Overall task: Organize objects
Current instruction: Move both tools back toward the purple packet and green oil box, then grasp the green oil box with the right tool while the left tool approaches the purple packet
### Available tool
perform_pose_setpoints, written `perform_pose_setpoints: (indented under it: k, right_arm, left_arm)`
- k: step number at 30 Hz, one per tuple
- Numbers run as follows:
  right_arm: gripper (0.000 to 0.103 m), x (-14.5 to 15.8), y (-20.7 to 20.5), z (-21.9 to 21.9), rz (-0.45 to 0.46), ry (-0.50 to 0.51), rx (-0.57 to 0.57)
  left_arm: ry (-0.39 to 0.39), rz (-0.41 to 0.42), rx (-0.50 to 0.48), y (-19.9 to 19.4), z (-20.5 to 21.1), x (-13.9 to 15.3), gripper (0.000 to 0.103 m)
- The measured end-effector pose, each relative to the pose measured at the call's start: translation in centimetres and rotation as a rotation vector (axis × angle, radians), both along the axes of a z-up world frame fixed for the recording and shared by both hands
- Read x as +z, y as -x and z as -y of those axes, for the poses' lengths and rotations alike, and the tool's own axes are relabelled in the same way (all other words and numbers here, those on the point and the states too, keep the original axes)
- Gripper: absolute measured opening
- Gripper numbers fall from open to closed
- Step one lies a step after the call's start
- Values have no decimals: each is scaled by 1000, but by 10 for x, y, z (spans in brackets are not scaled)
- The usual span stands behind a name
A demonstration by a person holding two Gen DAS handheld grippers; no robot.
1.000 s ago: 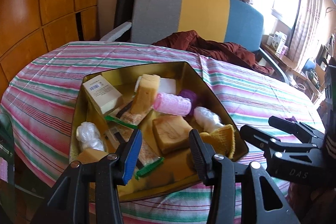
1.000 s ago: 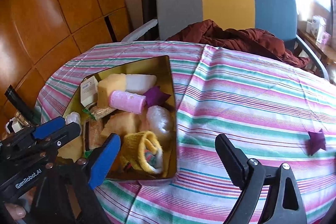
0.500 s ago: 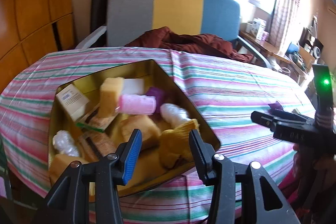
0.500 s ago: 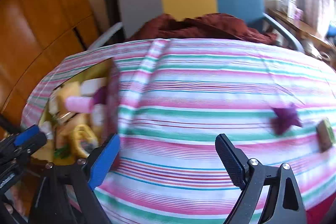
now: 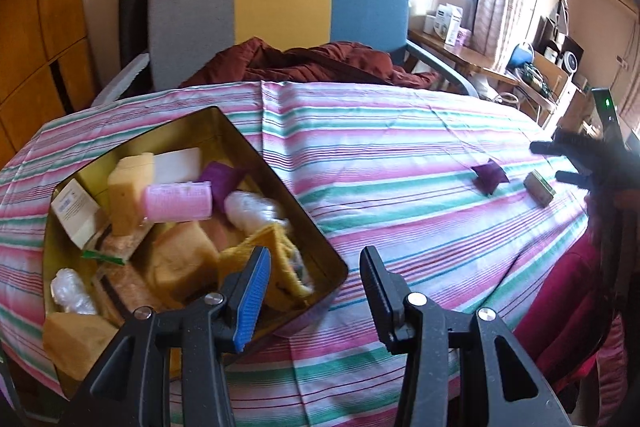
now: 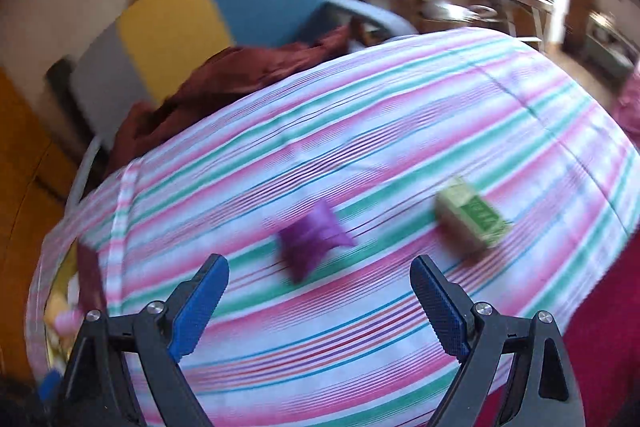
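left wrist view: the left gripper [image 5: 314,291] hangs with fingers wide apart and nothing between them, above the near right corner of the gold tin [image 5: 280,187]. the tin sits at the tablecloth's [image 5: 380,155] left edge, full of sponges, a pink roller [image 5: 178,202] and a yellow cloth [image 5: 276,255]. near the right edge lie a purple pouch [image 5: 489,177] and a green box [image 5: 539,188], just beside the right gripper [image 5: 560,161].

right wrist view, blurred: the right gripper [image 6: 320,299] gapes empty over the cloth, with the pouch [image 6: 314,241] just ahead and the box [image 6: 472,219] to its right.

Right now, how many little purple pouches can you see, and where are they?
2. One purple pouch sits inside the gold tin, beside the pink roller. The other lies loose on the striped tablecloth, left of the green box. More may be buried.
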State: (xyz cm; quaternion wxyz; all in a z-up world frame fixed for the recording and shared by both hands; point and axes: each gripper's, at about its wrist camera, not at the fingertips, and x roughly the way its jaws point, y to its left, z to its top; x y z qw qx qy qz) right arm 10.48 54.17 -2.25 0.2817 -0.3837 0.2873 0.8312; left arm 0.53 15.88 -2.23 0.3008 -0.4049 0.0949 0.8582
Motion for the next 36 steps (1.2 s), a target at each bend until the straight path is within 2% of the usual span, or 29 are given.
perform_pose_setpoints:
  k: [4, 11, 19, 31, 32, 34, 36]
  right_arm:
    - [95, -4, -20, -51, 2, 57, -172]
    - [97, -33, -36, -96, -36, 250, -384]
    - [98, -66, -24, -109, 27, 326, -435]
    - [96, -73, -11, -112, 95, 301, -425]
    - [94, -72, -11, -111, 96, 293, -423]
    - [80, -70, -7, -111, 110, 261, -410]
    - [79, -69, -5, -108, 128, 234, -393]
  left_arm:
    - [9, 15, -32, -1, -11, -2, 47]
    - [22, 35, -60, -6, -21, -10, 47]
    - [32, 61, -66, -5, -25, -18, 47]
    - [50, 94, -99, -7, -38, -28, 47]
    - [52, 96, -101, -7, -39, -29, 47]
    - [57, 98, -105, -7, -40, -30, 47]
    - [59, 96, -109, -8, -42, -29, 47]
